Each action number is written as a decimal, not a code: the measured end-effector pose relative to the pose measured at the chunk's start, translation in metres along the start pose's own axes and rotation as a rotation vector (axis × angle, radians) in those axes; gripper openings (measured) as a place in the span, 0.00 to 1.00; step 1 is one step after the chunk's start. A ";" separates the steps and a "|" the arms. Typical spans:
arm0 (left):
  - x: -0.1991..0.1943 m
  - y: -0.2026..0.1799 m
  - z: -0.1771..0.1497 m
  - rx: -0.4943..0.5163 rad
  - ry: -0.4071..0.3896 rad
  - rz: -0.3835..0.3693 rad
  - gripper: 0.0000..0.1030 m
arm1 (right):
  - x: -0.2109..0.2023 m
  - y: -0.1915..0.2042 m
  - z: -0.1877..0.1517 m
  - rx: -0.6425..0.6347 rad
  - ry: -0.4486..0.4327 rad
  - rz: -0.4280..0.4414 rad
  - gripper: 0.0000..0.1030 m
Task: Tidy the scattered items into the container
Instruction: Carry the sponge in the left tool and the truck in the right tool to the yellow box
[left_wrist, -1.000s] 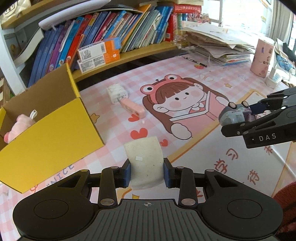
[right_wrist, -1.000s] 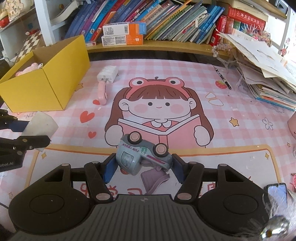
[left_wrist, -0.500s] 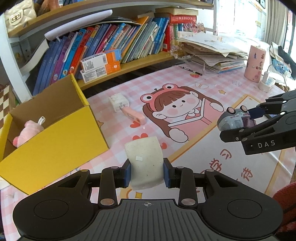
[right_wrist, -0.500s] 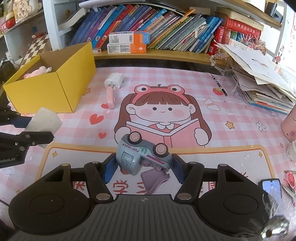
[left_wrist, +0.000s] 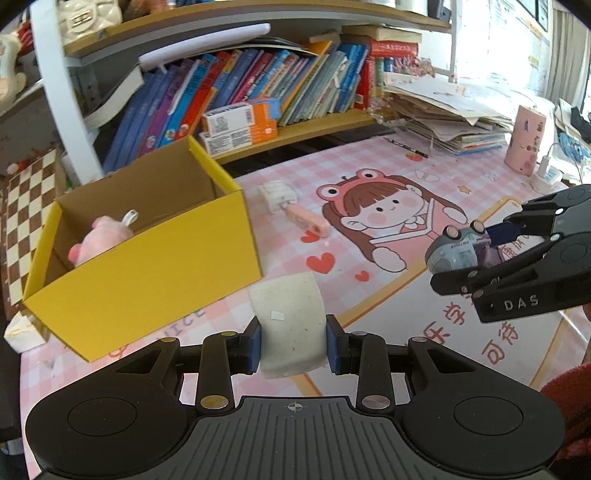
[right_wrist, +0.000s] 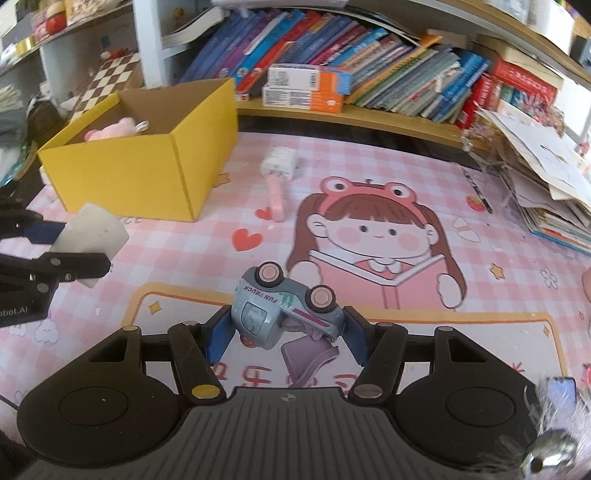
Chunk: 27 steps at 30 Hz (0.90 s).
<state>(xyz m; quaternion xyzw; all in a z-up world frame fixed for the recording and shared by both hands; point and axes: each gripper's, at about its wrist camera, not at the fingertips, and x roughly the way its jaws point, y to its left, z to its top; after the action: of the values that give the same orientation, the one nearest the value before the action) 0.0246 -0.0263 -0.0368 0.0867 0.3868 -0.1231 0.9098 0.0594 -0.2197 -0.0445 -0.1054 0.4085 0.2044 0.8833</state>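
matt cardboard box (left_wrist: 155, 273), prob. foam sponge (left_wrist: 291, 325).

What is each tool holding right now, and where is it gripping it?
The left tool grips a white sponge by its two side edges, near its lower end. The right tool clamps an upside-down grey toy truck across its front and rear ends.

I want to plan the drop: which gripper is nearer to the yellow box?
Left. The left gripper is just beside the box; the right gripper is farther across the mat.

one yellow box (left_wrist: 155, 273), one toy truck (right_wrist: 284, 306) (upturned), two grippers (left_wrist: 293, 343) (right_wrist: 288, 332)
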 end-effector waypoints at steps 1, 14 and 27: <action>-0.001 0.003 -0.001 -0.007 -0.003 0.000 0.31 | 0.001 0.004 0.001 -0.010 0.002 0.002 0.58; -0.007 0.040 -0.007 -0.114 -0.048 -0.008 0.31 | 0.005 0.033 0.021 -0.115 0.023 0.000 0.58; -0.016 0.072 -0.007 -0.177 -0.106 0.000 0.31 | 0.010 0.070 0.057 -0.214 -0.009 0.057 0.58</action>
<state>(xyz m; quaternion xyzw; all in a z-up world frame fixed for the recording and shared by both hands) 0.0304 0.0469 -0.0259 -0.0008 0.3477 -0.0929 0.9330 0.0725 -0.1342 -0.0172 -0.1864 0.3830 0.2726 0.8627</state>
